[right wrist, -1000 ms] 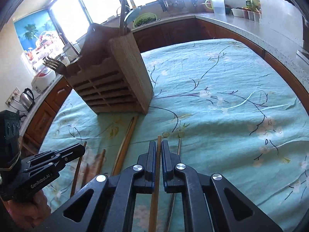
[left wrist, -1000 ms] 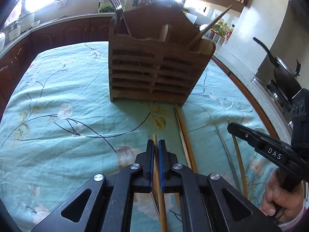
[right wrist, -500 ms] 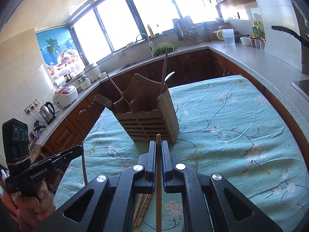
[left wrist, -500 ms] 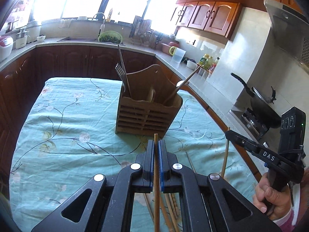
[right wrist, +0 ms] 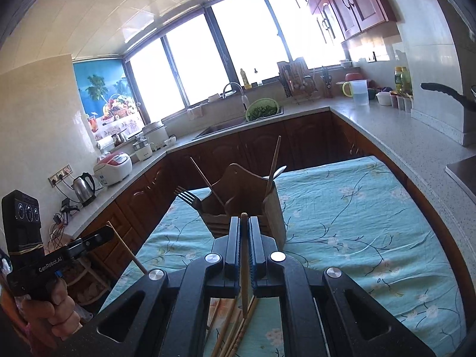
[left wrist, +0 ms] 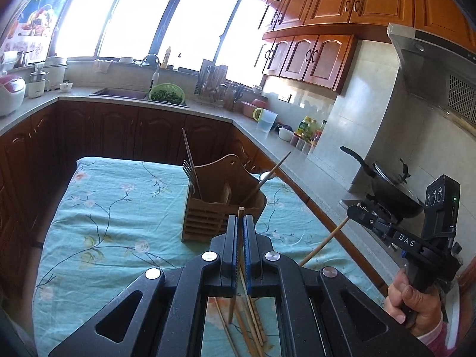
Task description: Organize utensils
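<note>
1. Gripping one wooden chopstick each, both black two-finger grippers are raised above a table covered in a teal floral cloth [left wrist: 119,208].
2. In the left wrist view, the left gripper [left wrist: 240,226] has its blue-padded jaws closed tight on a thin wooden chopstick [left wrist: 239,211], whose tip pokes out toward 12 o'clock.
3. At 3 o'clock in that view, the person's right hand [left wrist: 416,300] holds the right gripper [left wrist: 355,209] by its handle, with a second chopstick [left wrist: 324,242] slanting down from its jaws toward 7 o'clock.
4. In the right wrist view, the right gripper [right wrist: 244,229] is clamped on its light wooden chopstick [right wrist: 244,267]; the left hand [right wrist: 50,312] sits at 8 o'clock.
5. A slatted wooden utensil holder with a curved back [left wrist: 208,217] stands on the cloth at 12 o'clock from both grippers.
6. It holds metal forks [right wrist: 186,196] on its left side, plus upright chopsticks [right wrist: 275,160] and a spoon [left wrist: 266,175] on its right.
7. More loose chopsticks [left wrist: 253,318] lie flat on the cloth beneath the grippers.
8. White lettering reads "DAS" [left wrist: 406,239] on the right gripper's side, and "GenRobot.AI" [right wrist: 49,266] on the left gripper's side.
</note>
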